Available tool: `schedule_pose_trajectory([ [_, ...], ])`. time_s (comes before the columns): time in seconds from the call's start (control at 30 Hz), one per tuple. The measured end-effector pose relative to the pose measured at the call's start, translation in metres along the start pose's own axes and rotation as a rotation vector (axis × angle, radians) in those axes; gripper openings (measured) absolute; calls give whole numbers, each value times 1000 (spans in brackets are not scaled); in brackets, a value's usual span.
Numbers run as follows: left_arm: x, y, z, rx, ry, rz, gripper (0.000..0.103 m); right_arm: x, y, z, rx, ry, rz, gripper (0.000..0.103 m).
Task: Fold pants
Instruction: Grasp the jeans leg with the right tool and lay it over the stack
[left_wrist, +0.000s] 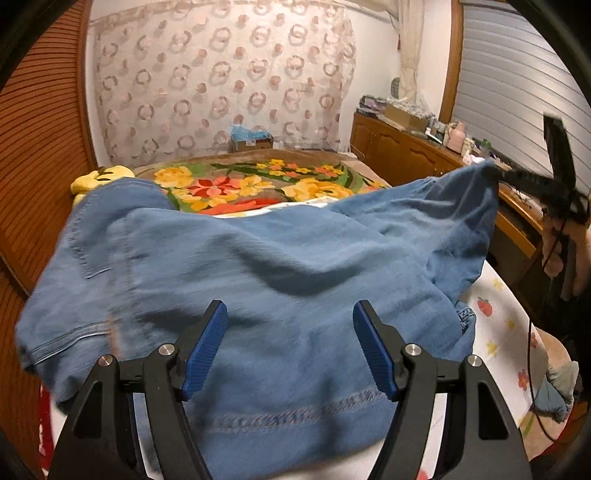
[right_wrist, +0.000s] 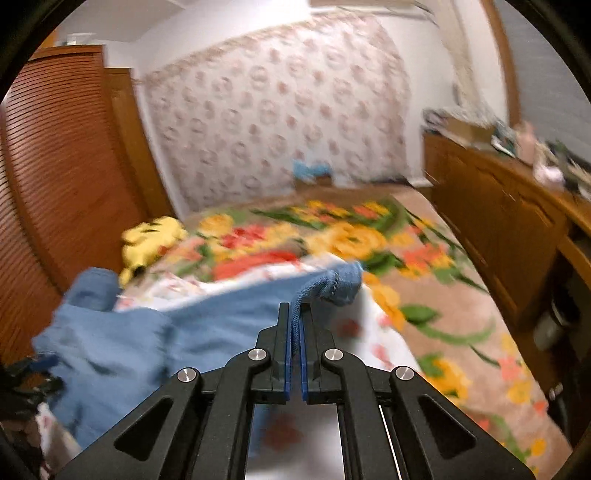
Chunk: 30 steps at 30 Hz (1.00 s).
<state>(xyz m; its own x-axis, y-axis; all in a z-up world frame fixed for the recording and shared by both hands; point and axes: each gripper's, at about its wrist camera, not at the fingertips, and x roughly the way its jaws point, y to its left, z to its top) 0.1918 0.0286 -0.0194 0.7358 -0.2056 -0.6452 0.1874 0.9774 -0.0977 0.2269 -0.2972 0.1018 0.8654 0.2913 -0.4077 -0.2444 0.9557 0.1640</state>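
Observation:
Blue denim pants (left_wrist: 280, 280) lie spread over the bed in front of me. My left gripper (left_wrist: 290, 314) is open just above the cloth, its blue pads apart and empty. My right gripper (right_wrist: 294, 310) is shut on an edge of the pants (right_wrist: 325, 286) and holds it lifted. It also shows in the left wrist view (left_wrist: 495, 175) at the far right, pinching a raised corner of the denim. The rest of the pants (right_wrist: 122, 347) sags to the left in the right wrist view.
A floral blanket (left_wrist: 251, 184) covers the far bed. A white fruit-print sheet (left_wrist: 502, 314) lies under the pants. A yellow plush (left_wrist: 99, 179) sits at the left by the slatted wooden wardrobe (left_wrist: 37, 147). A cluttered wooden sideboard (left_wrist: 406, 147) runs along the right.

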Motion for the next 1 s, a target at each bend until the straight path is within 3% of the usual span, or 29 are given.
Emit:
schedule_pose_trajectory([
  [0.23, -56, 36, -13, -58, -68, 71, 71, -8, 129, 20, -153, -56, 260, 3],
  [0.37, -84, 55, -22, -92, -104, 108, 71, -6, 204, 2, -242, 1, 426, 3],
  [0.47, -99, 67, -31, -111, -117, 135, 71, -3, 242, -22, -298, 60, 487, 3],
  [0.7, -104, 76, -46, -134, -120, 146, 71, 19, 253, -64, -249, 190, 555, 3],
  [0.9, -97, 77, -55, -150, -100, 136, 71, 60, 251, -68, -255, 268, 572, 3],
  [1.0, -94, 75, -56, -144, -88, 136, 71, 70, 250, -68, -264, 294, 557, 9],
])
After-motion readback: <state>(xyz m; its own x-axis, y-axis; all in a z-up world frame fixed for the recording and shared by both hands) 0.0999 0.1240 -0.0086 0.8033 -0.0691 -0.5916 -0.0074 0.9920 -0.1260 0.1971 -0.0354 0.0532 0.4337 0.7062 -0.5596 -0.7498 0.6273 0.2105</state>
